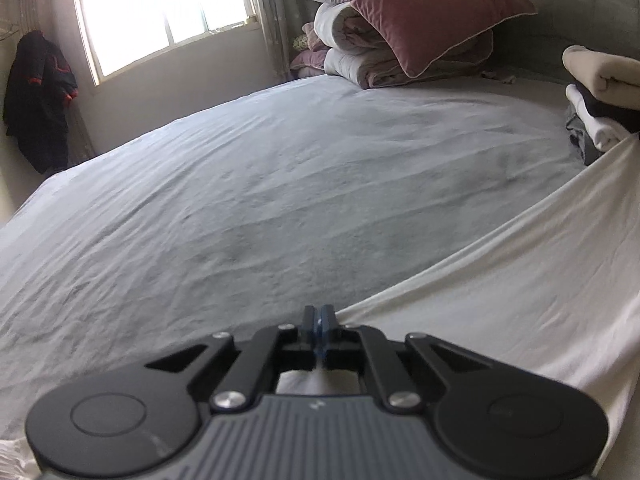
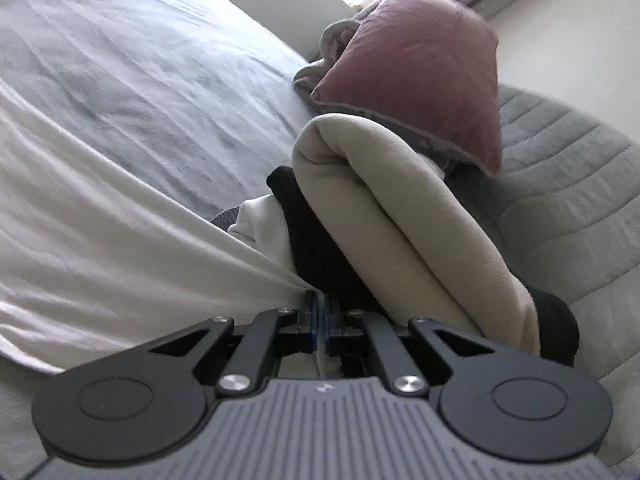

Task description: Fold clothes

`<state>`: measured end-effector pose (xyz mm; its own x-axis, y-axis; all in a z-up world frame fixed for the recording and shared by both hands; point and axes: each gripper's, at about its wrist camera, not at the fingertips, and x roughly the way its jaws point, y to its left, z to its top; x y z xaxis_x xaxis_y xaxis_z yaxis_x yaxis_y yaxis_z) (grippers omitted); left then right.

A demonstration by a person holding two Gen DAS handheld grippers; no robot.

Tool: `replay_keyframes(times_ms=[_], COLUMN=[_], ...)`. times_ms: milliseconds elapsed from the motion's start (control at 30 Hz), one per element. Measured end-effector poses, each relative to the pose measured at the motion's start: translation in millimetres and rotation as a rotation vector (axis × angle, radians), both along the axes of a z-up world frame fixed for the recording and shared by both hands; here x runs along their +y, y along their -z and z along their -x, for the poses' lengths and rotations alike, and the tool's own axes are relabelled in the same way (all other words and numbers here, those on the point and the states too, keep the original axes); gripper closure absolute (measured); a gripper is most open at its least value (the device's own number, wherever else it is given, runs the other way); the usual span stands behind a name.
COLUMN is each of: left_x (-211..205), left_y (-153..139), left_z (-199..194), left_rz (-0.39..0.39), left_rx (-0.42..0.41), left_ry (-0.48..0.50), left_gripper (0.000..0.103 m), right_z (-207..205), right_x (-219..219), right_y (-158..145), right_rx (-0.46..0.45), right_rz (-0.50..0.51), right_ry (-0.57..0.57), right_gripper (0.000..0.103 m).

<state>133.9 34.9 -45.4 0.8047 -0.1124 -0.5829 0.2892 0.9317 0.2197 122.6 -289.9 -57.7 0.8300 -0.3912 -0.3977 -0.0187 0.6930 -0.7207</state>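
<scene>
Both the left gripper (image 1: 319, 322) and the right gripper (image 2: 320, 316) have their jaws clenched on the white garment (image 1: 520, 280), stretched taut between them over the bed (image 1: 240, 200), its long axis toward 2 o'clock from the left jaws.

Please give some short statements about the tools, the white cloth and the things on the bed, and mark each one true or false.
1. Both tools, left and right, are shut on the white cloth. True.
2. The cloth lies folded flat on the bed. False: it is stretched between the tools.
3. A pink pillow rests on folded bedding. True.
4. The beige garment tops the clothes stack. True.
5. The window is covered by a curtain. False: it is uncovered and bright.
</scene>
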Motion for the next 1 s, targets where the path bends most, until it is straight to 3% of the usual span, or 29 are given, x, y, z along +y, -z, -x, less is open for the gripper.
replay_keyframes(times_ms=[67,133,167,233,267,300,400,633,767,1000], left_x=[1,3,4,4,2,0,-10,-33,-41,-31], left_y=[-3,-8,-10,-16,-19,-22,-30,-47,-51,-31], left_z=[0,0,1,4,6,8,23,56,77,112], left_rz=[0.008,0.028,0.042,0.070,0.074,0.076,0.056,0.006,0.005,0.191], left_rx=[0.004,0.012,0.014,0.020,0.021,0.021,0.044,0.097,0.142,0.152], left_ry=[-0.009,-0.023,-0.019,-0.007,0.003,0.013,0.054,0.150,0.175,0.216], left_gripper=[0.088,0.063,0.062,0.062,0.062,0.062,0.062,0.062,0.062,0.072], right_z=[2,5,6,10,14,17,31,67,80,80], right_x=[4,6,6,1,-3,-7,-20,-67,-61,-39], right_y=[5,3,1,-9,-15,-21,-38,-53,-46,-33], right_rx=[-0.012,-0.012,-0.012,-0.013,-0.013,-0.013,-0.025,-0.051,-0.057,-0.040], right_rz=[0.048,0.050,0.033,-0.044,-0.097,-0.150,-0.312,-0.842,-0.946,-1.028], right_ry=[0.000,0.001,0.002,0.010,0.014,0.019,0.050,0.189,0.182,0.065], right_gripper=[0.099,0.097,0.094,0.080,0.064,0.061,0.061,0.061,0.061,0.061])
